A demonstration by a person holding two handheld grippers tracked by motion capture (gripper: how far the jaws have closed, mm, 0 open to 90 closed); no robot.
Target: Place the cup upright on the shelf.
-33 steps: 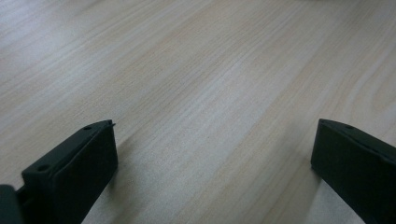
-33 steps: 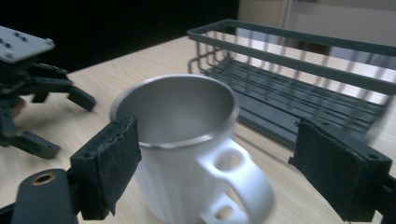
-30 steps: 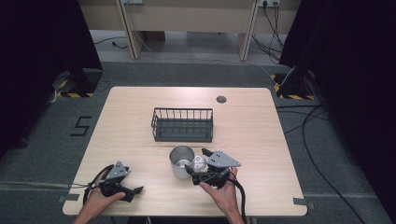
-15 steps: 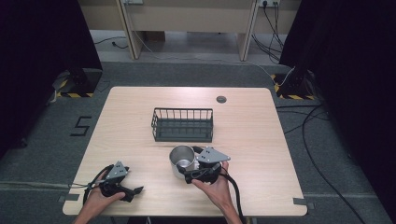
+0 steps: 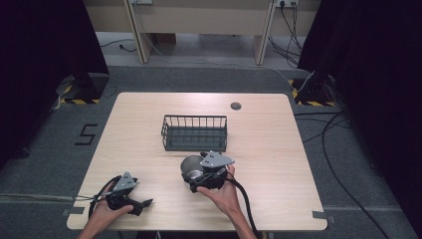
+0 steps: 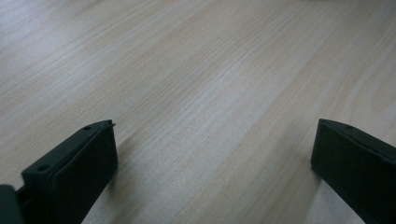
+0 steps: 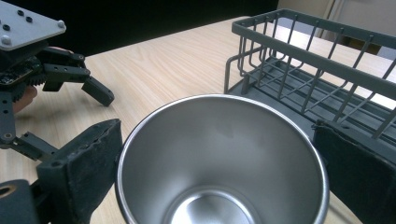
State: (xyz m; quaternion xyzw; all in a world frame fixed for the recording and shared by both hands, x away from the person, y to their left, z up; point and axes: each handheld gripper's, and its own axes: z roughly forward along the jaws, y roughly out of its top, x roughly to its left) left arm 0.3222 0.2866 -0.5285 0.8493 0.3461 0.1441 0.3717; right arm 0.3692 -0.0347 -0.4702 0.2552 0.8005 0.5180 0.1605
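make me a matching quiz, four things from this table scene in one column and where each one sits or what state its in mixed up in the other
Things:
1. metal cup
2. wire basket
3. left tongs
4. round grey disc

Places or states:
A. open over bare wood at the near left of the table
B. between the jaws of the right tongs
C. set in the tabletop near the far edge
D. empty, in the middle of the table

Pairs: 1-B, 2-D, 3-A, 4-C

Light: even, overhead; worktop (image 5: 278,149) bright, surrounds dark.
Glare: soft sheen inside steel cup (image 7: 219,158).
Focus: jaws blurred near lens.
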